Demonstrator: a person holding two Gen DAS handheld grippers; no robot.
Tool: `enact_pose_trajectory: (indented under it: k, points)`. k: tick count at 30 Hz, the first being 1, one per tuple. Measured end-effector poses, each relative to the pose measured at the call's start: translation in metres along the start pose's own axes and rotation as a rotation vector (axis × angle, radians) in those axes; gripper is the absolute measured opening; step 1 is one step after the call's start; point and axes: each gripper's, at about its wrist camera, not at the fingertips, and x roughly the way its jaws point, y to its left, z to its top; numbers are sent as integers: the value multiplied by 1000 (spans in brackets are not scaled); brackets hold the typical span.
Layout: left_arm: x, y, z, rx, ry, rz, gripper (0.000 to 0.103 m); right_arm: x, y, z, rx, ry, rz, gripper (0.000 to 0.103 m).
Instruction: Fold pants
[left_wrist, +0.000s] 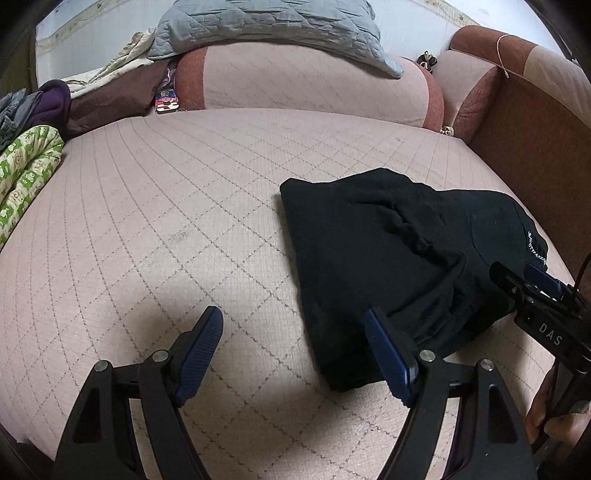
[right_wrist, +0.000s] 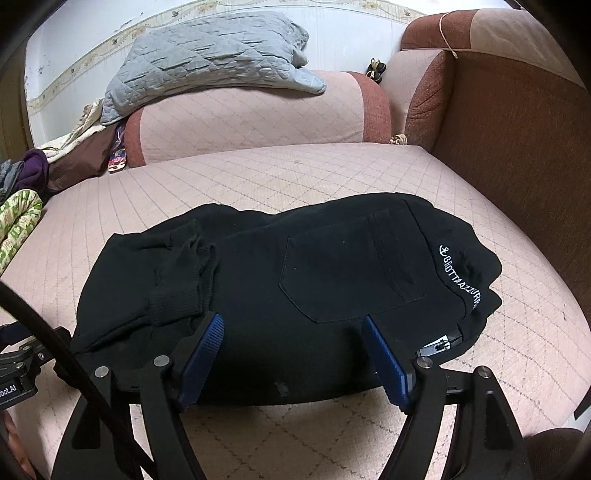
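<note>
Left gripper (left_wrist: 293, 354) held wide apart, blue pads (left_wrist: 201, 354) clear of everything, nothing between them; bare sofa seat (left_wrist: 166, 229) beneath, right-hand pad just at the near corner of the black pants (left_wrist: 388, 251). Right gripper (right_wrist: 291, 360) likewise spread wide, empty, poised over the near edge of the pants (right_wrist: 277, 280); whether the tips brush the cloth, cannot tell. Right gripper (left_wrist: 535, 291) also visible at the right edge of the left wrist view, beside the pants, with part of a hand (left_wrist: 554, 417) below it.

Pants folded into a compact bundle, lying on the right half of the pink quilted seat (right_wrist: 369, 173), close to the brown armrest (right_wrist: 517, 147). Back pocket (right_wrist: 325, 273) facing up, white lettering (right_wrist: 460, 277) along the waistband on the right, ribbed cuff (right_wrist: 177, 299) bunched on top at the left. Small metal zip pull (right_wrist: 439, 345) showing at the near right corner.

Farther out: back cushion (right_wrist: 251, 118) with a grey quilted blanket (right_wrist: 214, 59) draped over it, green patterned cloth (left_wrist: 26, 173) and a heap of other clothes (left_wrist: 55, 103) at the far left of the seat.
</note>
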Motion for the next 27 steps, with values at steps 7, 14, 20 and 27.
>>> enact_pose_trajectory:
  k: [7,14,20,27]
  points:
    - [0,0,-1,0,3,-5,78,0,1,-1,-8,1,-6,82]
    - [-1,2,-2,1,9,-10,78,1,2,-1,-16,-1,-12,82]
    - [0,2,-3,1,12,-11,78,1,3,-2,-22,1,-14,82]
    - [0,4,-4,-6,19,-18,78,0,4,-3,-24,5,-18,83]
